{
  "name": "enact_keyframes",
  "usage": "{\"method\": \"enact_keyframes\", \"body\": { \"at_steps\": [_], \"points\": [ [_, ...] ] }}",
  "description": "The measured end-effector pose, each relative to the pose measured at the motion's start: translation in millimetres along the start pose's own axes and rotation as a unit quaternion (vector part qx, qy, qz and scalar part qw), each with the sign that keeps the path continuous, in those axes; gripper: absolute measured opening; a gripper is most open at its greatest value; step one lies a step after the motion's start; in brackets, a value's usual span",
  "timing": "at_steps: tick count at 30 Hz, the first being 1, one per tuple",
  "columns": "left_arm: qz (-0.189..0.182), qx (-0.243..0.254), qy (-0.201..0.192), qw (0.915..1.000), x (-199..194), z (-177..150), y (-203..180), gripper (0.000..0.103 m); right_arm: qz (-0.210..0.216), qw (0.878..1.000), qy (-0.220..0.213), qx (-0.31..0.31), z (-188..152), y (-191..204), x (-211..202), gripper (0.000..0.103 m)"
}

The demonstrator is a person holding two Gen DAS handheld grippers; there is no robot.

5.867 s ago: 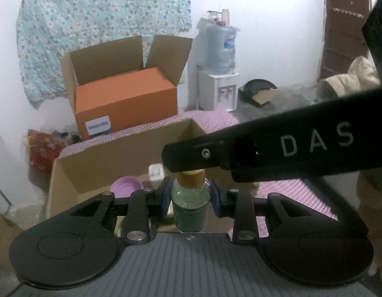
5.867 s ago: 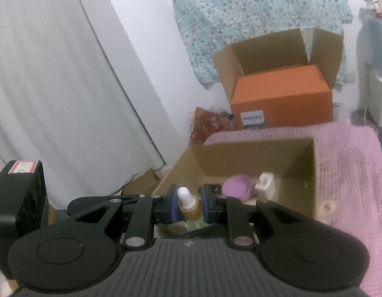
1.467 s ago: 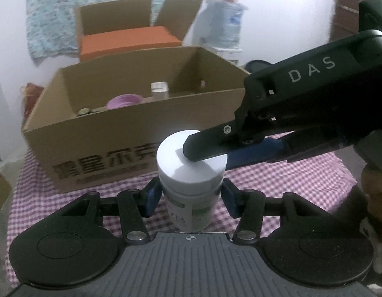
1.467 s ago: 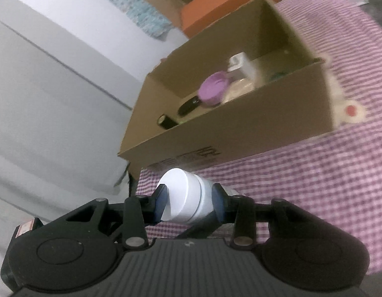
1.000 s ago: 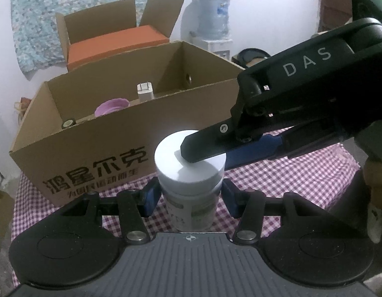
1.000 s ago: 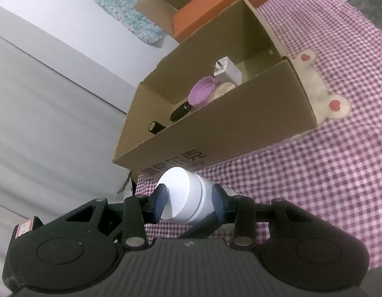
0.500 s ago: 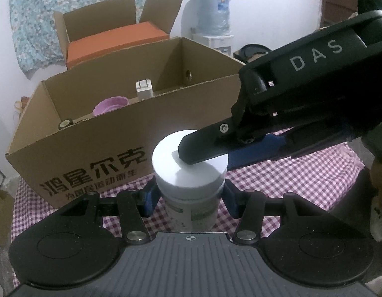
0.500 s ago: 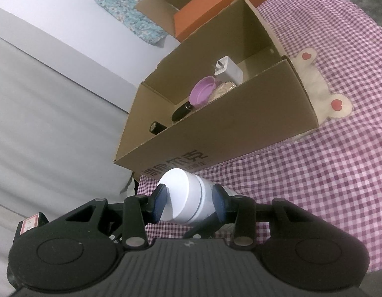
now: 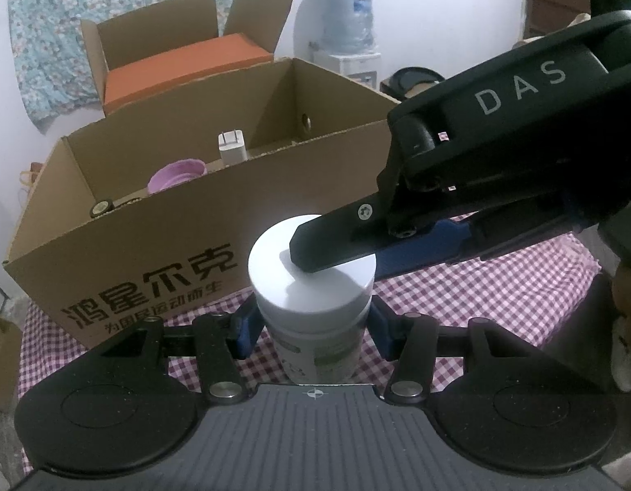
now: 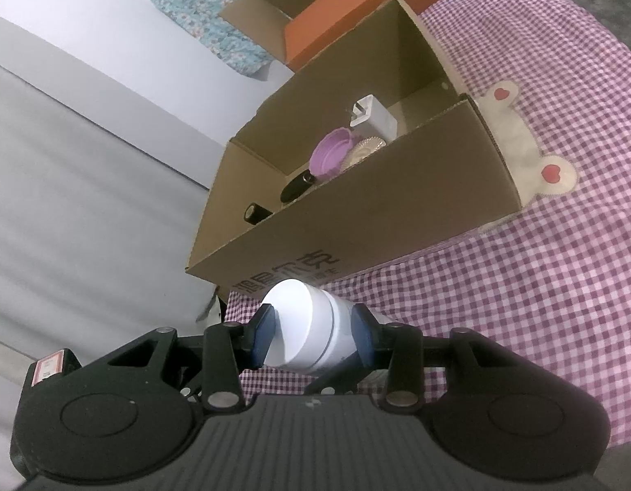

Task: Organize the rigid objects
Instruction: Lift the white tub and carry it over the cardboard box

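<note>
A white jar with a white lid is held between both grippers above the checked cloth. My left gripper is shut on the jar's body. My right gripper is shut on the jar's lid; it enters the left wrist view from the right as a black arm marked DAS. An open cardboard box with printed characters stands just behind; it also shows in the right wrist view. It holds a purple lid, a white charger and dark small items.
An orange box inside an open carton stands behind. A water dispenser is by the far wall. A cream bear-shaped mat lies under the box's right end. A white curtain hangs on the left.
Earlier each gripper held a small bottle over the box. Over the last 1.5 seconds both hold the white jar, and the view has shifted slightly; the grips are unchanged.
</note>
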State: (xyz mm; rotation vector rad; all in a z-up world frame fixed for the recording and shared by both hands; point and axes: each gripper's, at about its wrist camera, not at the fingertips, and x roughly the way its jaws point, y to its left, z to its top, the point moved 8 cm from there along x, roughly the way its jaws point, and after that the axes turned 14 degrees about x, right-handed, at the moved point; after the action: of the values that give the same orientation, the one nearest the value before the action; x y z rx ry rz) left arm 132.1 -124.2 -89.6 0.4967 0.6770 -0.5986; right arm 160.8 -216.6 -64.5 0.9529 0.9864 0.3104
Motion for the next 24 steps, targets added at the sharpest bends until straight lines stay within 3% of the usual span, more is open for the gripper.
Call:
{"method": "enact_keyframes", "body": {
  "at_steps": [24],
  "points": [
    [0.016,-0.002,-0.015,0.9998,-21,6,-4,0.052,0.016,1.000,-0.013,-0.013,-3,14,-10,0.045]
  ]
}}
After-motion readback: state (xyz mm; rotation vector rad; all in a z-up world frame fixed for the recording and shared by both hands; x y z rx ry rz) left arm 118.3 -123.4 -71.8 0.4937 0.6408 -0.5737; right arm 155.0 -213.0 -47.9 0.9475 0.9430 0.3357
